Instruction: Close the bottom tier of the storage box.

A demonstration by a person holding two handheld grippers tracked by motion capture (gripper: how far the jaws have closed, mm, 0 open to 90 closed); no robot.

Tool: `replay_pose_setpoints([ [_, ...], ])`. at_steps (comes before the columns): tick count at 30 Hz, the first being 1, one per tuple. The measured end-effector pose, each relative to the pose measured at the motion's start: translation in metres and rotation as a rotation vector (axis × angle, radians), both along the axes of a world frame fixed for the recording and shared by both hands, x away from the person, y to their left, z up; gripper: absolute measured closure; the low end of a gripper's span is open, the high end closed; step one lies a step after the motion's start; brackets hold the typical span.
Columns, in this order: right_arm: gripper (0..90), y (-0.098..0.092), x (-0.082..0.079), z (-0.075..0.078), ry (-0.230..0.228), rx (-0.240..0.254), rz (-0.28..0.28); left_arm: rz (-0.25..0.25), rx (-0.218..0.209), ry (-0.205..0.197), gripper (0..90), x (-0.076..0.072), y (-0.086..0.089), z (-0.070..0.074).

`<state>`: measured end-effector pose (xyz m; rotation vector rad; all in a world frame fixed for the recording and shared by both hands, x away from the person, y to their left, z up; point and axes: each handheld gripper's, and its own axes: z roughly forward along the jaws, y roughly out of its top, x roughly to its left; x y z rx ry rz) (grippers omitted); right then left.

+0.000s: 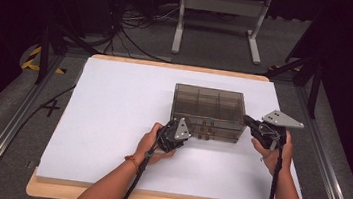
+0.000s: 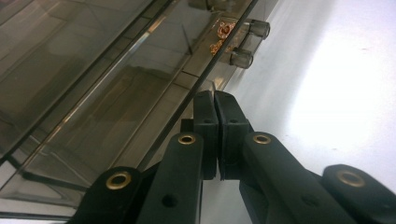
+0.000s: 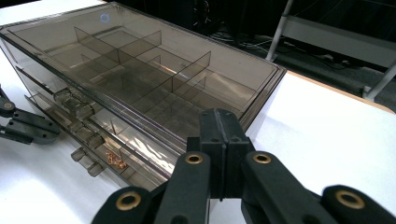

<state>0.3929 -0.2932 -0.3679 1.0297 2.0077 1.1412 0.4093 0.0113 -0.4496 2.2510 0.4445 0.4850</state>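
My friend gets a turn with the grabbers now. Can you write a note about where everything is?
Left gripper: jaws shut on nothing, tips at the front left corner of the smoky plastic drawer box.
Right gripper: jaws shut on nothing, tips at the box's right end.
The box stands on the white table sheet, between the two grippers. Its drawers look pushed in; small copper-coloured pieces lie in a lower drawer.
Done: both grippers brought up to the box.
Left: nothing is gripped yet; probably steady the box and pull a drawer handle.
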Motion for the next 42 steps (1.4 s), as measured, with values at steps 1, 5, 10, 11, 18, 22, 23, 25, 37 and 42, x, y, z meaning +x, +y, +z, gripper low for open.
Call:
replay_pose_setpoints([
  [1, 90.0, -0.0001, 0.0000, 0.0001, 0.001, -0.001, 0.001, 0.001, 0.002, -0.004, 87.9, 0.0005, 0.0002, -0.0001],
  [5, 90.0, 0.0000, 0.0000, 0.0001, 0.000, -0.001, 0.001, 0.005, 0.010, -0.007, 87.9, 0.0012, 0.0003, -0.0004],
  [10, 90.0, -0.0001, 0.0000, 0.0000, 0.000, 0.000, 0.001, 0.008, 0.009, -0.004, 88.0, 0.0025, -0.0002, 0.0001],
  [11, 90.0, -0.0001, -0.0001, 0.0001, 0.000, 0.000, 0.001, 0.010, 0.009, -0.004, 88.0, 0.0029, -0.0001, 0.0007],
  [18, 90.0, -0.0007, 0.0002, 0.0000, 0.002, 0.004, 0.005, 0.018, 0.002, -0.007, 87.9, 0.0064, 0.0004, 0.0041],
  [22, 90.0, -0.0015, 0.0005, -0.0003, 0.004, 0.011, 0.006, 0.014, 0.012, -0.003, 88.4, 0.0078, 0.0005, 0.0052],
  [23, 90.0, -0.0013, 0.0004, -0.0003, 0.003, 0.010, 0.006, 0.009, 0.017, -0.010, 88.8, 0.0081, 0.0002, 0.0054],
  [25, 90.0, -0.0011, 0.0004, -0.0002, 0.002, 0.006, 0.006, 0.005, 0.029, -0.021, 89.1, 0.0081, -0.0004, 0.0057],
  [37, 90.0, -0.0003, -0.0001, -0.0001, 0.001, 0.003, 0.002, 0.001, 0.034, -0.020, 89.0, 0.0086, 0.0012, 0.0065],
  [42, 90.0, -0.0008, -0.0003, 0.0001, 0.003, 0.001, 0.006, -0.005, 0.044, -0.025, 88.3, 0.0080, -0.0009, 0.0056],
])
